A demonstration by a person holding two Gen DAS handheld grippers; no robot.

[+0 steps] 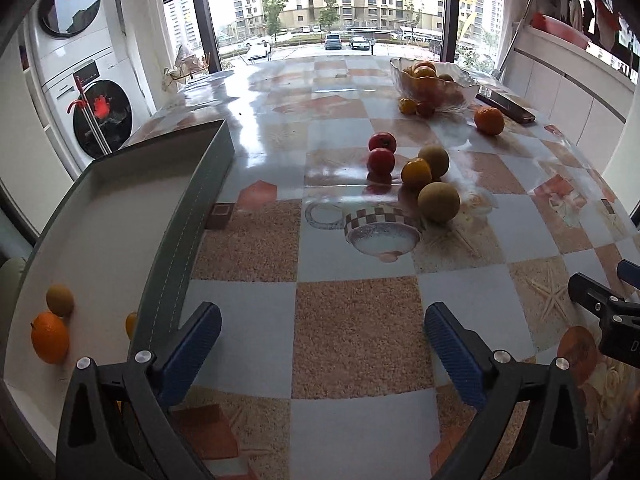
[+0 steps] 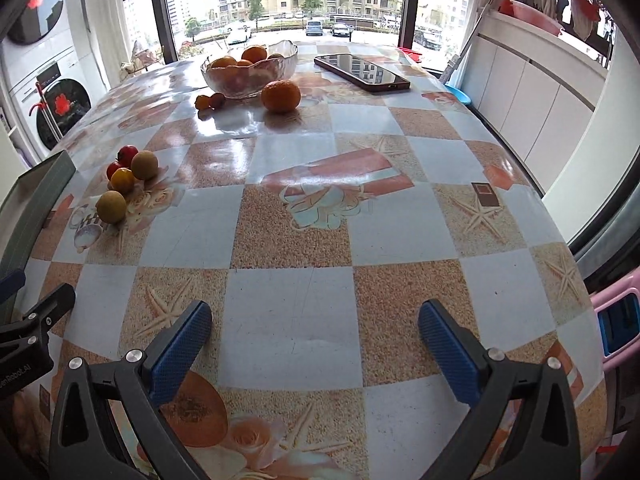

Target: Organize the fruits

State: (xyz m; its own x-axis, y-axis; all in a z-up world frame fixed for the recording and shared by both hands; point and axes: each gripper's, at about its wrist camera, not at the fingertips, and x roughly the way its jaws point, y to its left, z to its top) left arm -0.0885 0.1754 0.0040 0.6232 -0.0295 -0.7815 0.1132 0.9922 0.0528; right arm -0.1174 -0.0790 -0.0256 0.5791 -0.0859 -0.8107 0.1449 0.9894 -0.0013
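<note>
My left gripper [image 1: 322, 320] stands open over bare tablecloth, nothing between its blue pads. Just left of it is a grey tray [image 1: 188, 216] holding an orange [image 1: 50, 338], a brownish-green fruit [image 1: 60, 300] and a small yellow fruit [image 1: 131, 324] half hidden by the wall. Ahead lies a cluster: two red apples [image 1: 381, 152], a yellow-orange fruit [image 1: 416, 173] and two green-brown round fruits [image 1: 439, 202]. A glass bowl [image 1: 460, 84] of oranges sits far back, a loose orange [image 1: 489, 121] beside it. My right gripper [image 2: 315, 322] is open and empty above the table, far from the cluster [image 2: 124, 182].
A phone [image 2: 362, 71] lies flat at the back right near the bowl [image 2: 280, 65]. Two small fruits [image 2: 210, 101] rest in front of the bowl. Stacked washing machines [image 1: 92, 92] stand left of the table, white cabinets [image 2: 532, 92] to the right. A pink stool [image 2: 616, 320] is by the right edge.
</note>
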